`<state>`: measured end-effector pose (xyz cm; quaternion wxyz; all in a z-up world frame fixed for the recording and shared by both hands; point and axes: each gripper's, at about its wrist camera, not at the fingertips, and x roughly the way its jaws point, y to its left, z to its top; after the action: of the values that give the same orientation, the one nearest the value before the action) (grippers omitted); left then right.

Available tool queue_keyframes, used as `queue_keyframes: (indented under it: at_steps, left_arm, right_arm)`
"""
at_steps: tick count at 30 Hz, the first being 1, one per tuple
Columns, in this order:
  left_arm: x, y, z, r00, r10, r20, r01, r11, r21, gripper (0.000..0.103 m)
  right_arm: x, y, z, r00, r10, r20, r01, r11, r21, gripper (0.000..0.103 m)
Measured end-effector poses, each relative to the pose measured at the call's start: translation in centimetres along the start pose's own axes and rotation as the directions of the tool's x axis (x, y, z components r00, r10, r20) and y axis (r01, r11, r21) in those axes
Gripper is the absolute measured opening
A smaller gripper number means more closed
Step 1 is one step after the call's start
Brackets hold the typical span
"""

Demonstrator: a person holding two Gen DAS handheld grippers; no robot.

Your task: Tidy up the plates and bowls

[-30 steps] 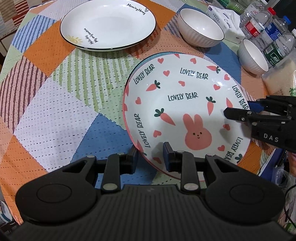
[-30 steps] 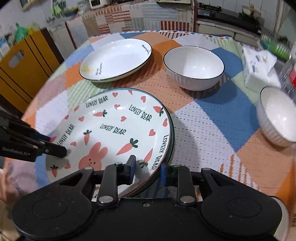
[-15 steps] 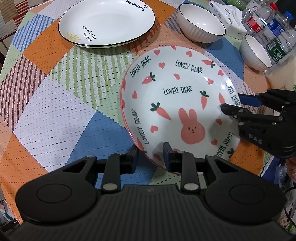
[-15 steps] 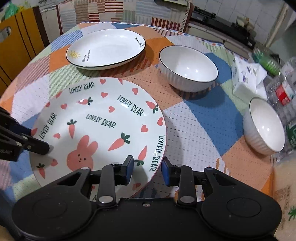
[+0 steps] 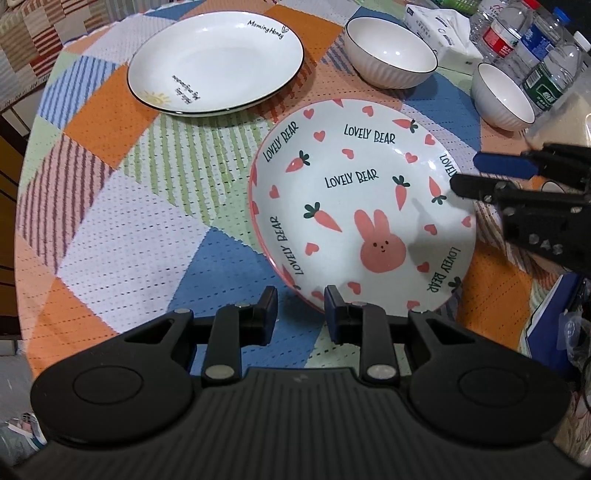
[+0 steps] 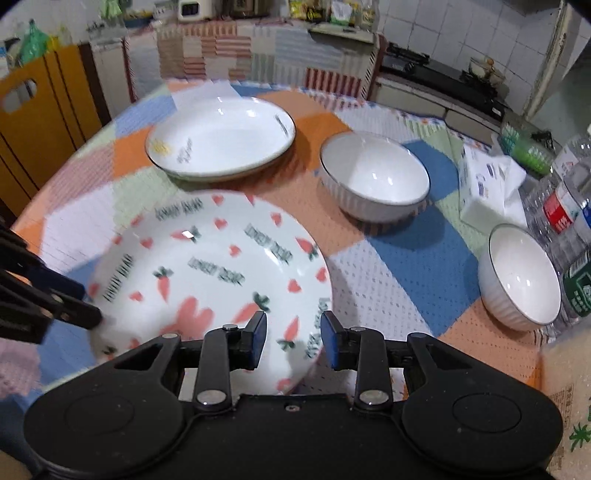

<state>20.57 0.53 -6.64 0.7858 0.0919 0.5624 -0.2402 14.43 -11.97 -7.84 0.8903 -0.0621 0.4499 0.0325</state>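
A bunny-and-carrot "Lovely Bear" plate (image 5: 362, 206) is held tilted above the patchwork tablecloth; it also shows in the right wrist view (image 6: 210, 273). My left gripper (image 5: 301, 310) grips its near rim. My right gripper (image 6: 293, 338) grips the opposite rim, and its fingers (image 5: 480, 188) show at the right of the left wrist view. A white "Morning Honey" plate (image 5: 216, 62) lies at the back left. Two white bowls with dark rims stand at the back: a larger one (image 5: 391, 51) and a smaller one (image 5: 504, 96).
Water bottles (image 5: 528, 40) and a tissue pack (image 5: 439, 26) stand at the back right beside the bowls. A bag of rice (image 6: 565, 387) lies at the right edge. The round table's edge (image 5: 26, 206) curves on the left. A yellow chair (image 6: 40, 99) stands beyond it.
The bunny plate has been lifted off the cloth and carried up and toward the back, held by both grippers. The right wrist view has risen and is blurred by motion.
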Motion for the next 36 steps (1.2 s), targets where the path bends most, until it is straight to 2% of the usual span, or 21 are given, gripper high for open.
queue_keyframes:
  at_steps: [4,8,11,14,16,18,20,24,27,30,36]
  left_arm:
    - [-1.4,0.1,0.1,1.000,0.025,0.007,-0.025,0.999,0.026,0.026]
    - [-2.9,0.9,0.6,0.999,0.052,0.012,-0.052,0.998,0.038,0.028]
    - [-3.9,2.3,1.5,0.998,0.066,0.003,-0.066,0.998,-0.005,0.046]
    - [-5.1,3.9,2.6,0.997,0.080,0.022,-0.079,0.996,-0.029,0.051]
    - [-5.7,4.8,3.5,0.994,0.100,0.031,-0.099,0.995,-0.033,0.053]
    - [-6.3,5.9,4.4,0.993,0.112,0.043,-0.110,0.993,-0.039,0.060]
    - [-6.7,7.0,5.3,0.992,0.112,0.057,-0.109,0.993,-0.051,0.067]
    - [-6.8,9.5,6.9,0.986,0.120,0.118,-0.111,0.991,-0.074,0.077]
    - [-5.9,11.4,7.9,0.979,0.130,0.159,-0.115,0.988,-0.099,0.078]
    - [-4.0,13.3,9.1,0.979,0.118,0.168,-0.097,0.987,-0.129,0.078]
    - [0.5,15.4,11.3,0.975,0.110,0.192,-0.091,0.991,-0.103,0.078]
  right_arm:
    - [-1.9,0.4,1.0,0.997,0.055,0.046,-0.053,0.998,-0.026,0.038]
    - [-3.6,0.6,2.2,0.989,0.113,0.093,-0.109,0.993,-0.051,0.044]
    - [-4.1,0.5,3.5,0.980,0.152,0.125,-0.146,0.987,-0.060,0.050]
    - [-4.0,0.3,5.2,0.970,0.197,0.141,-0.191,0.980,-0.059,0.059]
    - [-3.8,0.3,6.5,0.960,0.236,0.152,-0.229,0.971,-0.065,0.060]
    - [-3.4,0.3,7.5,0.950,0.268,0.161,-0.260,0.963,-0.070,0.065]
    - [-2.5,0.3,8.5,0.940,0.294,0.174,-0.286,0.956,-0.067,0.070]
    - [0.5,0.2,9.7,0.928,0.326,0.181,-0.328,0.945,-0.021,0.070]
    - [3.7,0.2,10.0,0.930,0.323,0.175,-0.335,0.941,0.042,0.070]
    - [6.6,0.2,9.9,0.933,0.314,0.177,-0.335,0.936,0.107,0.070]
    - [11.1,-0.1,9.5,0.937,0.316,0.151,-0.345,0.908,0.237,0.070]
